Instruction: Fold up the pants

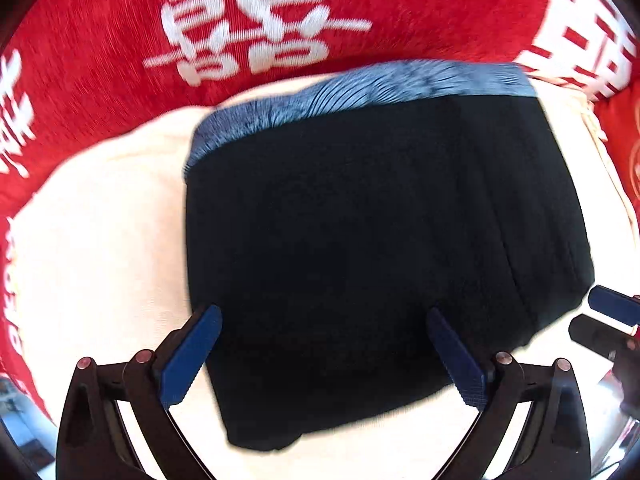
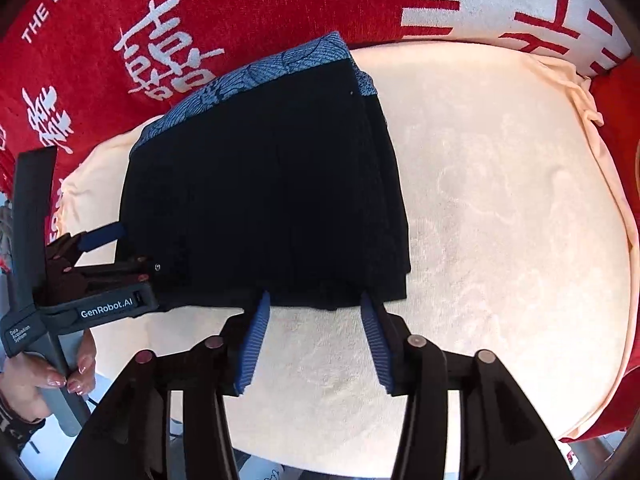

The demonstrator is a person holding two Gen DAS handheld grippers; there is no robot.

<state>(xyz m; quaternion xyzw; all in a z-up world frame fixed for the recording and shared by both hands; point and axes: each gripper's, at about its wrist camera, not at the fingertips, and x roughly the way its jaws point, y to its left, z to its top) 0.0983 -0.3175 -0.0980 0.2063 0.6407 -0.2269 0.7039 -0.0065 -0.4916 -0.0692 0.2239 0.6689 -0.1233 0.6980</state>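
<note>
pants (image 1: 360,232) lie folded into a compact dark block, black fabric w/ a blue patterned waistband (image 1: 360,84) along the far edge. they sit flat on a cream towel (image 1: 92,240), which is spread over a red cloth (image 1: 100,40) w/ big white characters + some latin lettering. in the right wrist view the block sits toward the left part of the towel, w/ lots of bare cream to its right; the layered fold edges show along the block's right side.

left gripper (image 1: 324,354) points down over the near edge of the pants. its blue fingers (image 1: 192,356) are spread wide apart, one at the block's near-left corner, the other further right over the black fabric. nothing pinched between them; pads don't press the cloth. picture is a bit motion-blurred.

right gripper (image 2: 316,340) also points down, at the near-right part of the block. its blue ribbed fingers (image 2: 256,340) stand apart, tips at the near hem of the pants, towel visible in the gap between them. no fabric clamped; can't tell if the tips brush the hem.

right wrist view also shows the left tool from the side at the block's near-left corner: black body w/ a "genrobot.ai" label, grey handle, held by a person's hand (image 2: 36,384). left wrist view catches one blue finger of the right gripper at the far right edge, just beside the pants' near-right corner.
</note>
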